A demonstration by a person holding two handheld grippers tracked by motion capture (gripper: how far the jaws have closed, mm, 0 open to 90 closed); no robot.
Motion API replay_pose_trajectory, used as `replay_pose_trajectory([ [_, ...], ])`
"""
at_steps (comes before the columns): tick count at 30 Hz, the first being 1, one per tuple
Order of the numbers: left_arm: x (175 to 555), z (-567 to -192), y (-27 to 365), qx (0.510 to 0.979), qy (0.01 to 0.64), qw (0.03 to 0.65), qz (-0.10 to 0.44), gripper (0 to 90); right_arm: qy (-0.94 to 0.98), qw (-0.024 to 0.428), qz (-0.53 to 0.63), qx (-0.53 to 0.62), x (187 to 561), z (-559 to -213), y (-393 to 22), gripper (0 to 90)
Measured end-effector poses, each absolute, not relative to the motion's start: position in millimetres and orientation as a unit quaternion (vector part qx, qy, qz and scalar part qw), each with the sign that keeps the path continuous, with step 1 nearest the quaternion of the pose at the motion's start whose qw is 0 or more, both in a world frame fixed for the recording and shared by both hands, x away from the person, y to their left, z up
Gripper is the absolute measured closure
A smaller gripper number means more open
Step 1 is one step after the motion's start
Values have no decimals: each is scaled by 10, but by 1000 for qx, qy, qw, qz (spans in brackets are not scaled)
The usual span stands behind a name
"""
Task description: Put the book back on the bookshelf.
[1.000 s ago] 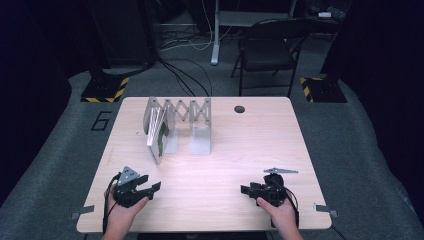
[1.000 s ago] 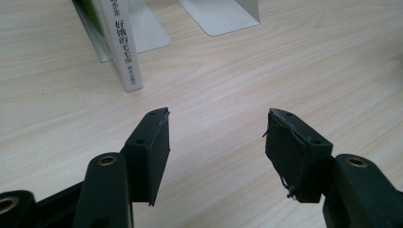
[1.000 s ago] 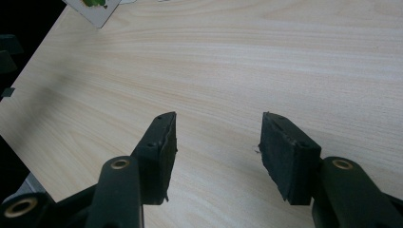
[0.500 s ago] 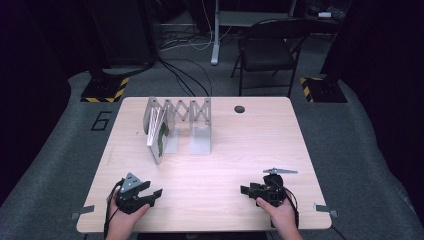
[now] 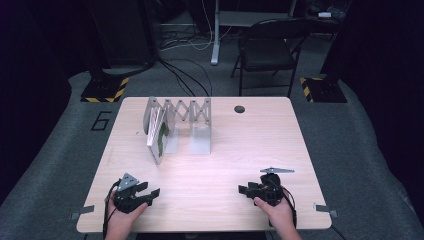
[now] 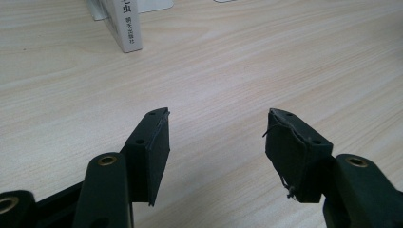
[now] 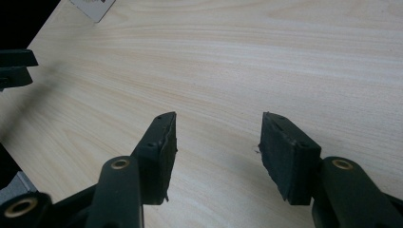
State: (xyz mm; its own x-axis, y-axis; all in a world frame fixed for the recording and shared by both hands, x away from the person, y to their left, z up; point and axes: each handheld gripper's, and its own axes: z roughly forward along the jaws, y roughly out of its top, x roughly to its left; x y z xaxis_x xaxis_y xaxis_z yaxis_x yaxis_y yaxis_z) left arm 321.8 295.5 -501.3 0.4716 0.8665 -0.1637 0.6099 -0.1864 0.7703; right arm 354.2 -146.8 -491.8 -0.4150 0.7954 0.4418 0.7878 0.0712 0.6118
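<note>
Since a second ago the left gripper has drawn slightly back toward the near edge of the table, while the right gripper sits where it was. Both lie low over bare wood near the person's edge, well apart from each other. Each has its jaws parted with nothing between them: the left gripper view shows the left gripper released over empty tabletop, and the right gripper view shows the same for the right gripper.

The one holder on the table is the metal expanding book rack, standing toward the far left of the tabletop with its scissor-lattice back and upright divider plates. Its leftmost slots hold books: a few thin volumes leaning together, the nearest with a white and green cover, its foot jutting toward the person. The slots to the right stand empty. In the left gripper view the white spine of the nearest book, printed with dark characters, stands ahead of the jaws, well clear of them.
</note>
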Motion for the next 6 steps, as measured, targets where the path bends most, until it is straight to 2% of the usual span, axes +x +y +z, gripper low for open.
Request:
replay_pose_trajectory([
  [6, 3178, -5005, 2981, 751, 490, 413, 163, 413, 729, 2, 417, 543, 3578, -4910, -1447, 466],
])
